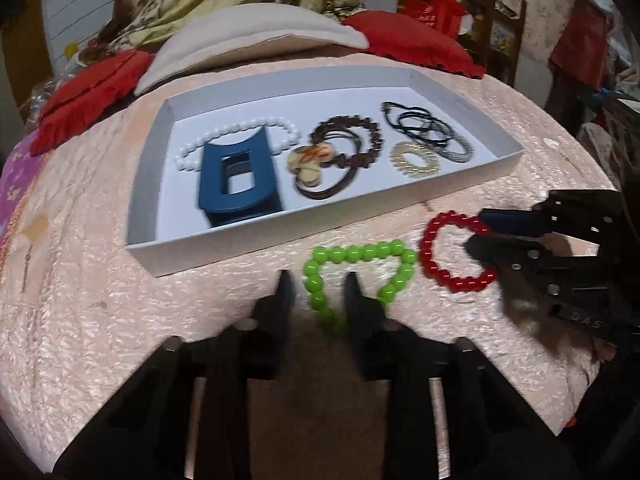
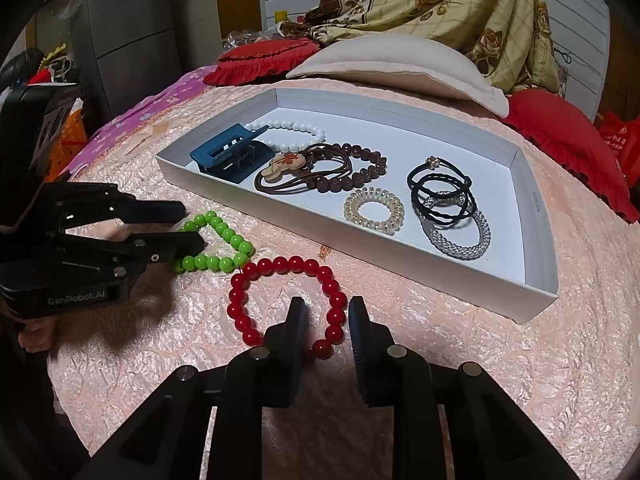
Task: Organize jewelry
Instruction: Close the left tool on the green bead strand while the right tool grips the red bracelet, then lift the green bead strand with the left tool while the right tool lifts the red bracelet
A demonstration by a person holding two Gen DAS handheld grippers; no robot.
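- We see both bracelets that remain outside the box lying on the pink textured bedspread (image 1: 100, 280), just in front of the near wall of the shallow white box (image 1: 224, 246).
- The green bead bracelet (image 1: 356, 254) lies on the left, bent into a rough triangle. The red bead bracelet (image 2: 296, 266) lies just beside it on the right, and their nearest beads almost touch.
- The left gripper (image 1: 320, 292) points down at the green bracelet. Its jaws stand apart, with the bracelet's near-left run of beads between them. The picture is blurred here, but we see a gap between the beads and the left finger, so nothing is clamped.
- The right gripper (image 2: 326, 312) straddles the right side of the red bracelet. Its jaws are also apart, with a column of red beads in the gap and space on either side.
- Inside the box, at the left, a blue claw hair clip (image 1: 236, 176) rests over part of a white bead bracelet (image 1: 240, 126).
- In the middle, a brown bead bracelet (image 1: 372, 140) lies tangled with brown cord hair ties carrying a wooden charm (image 1: 308, 158).
- To the right lie a pale spiral hair tie (image 1: 416, 160), a few black hair ties (image 1: 416, 124) and a clear beaded bracelet (image 2: 460, 240), overlapping.
- Beyond the box we see a cream pillow (image 1: 260, 36) between two red frilled cushions (image 1: 92, 88).
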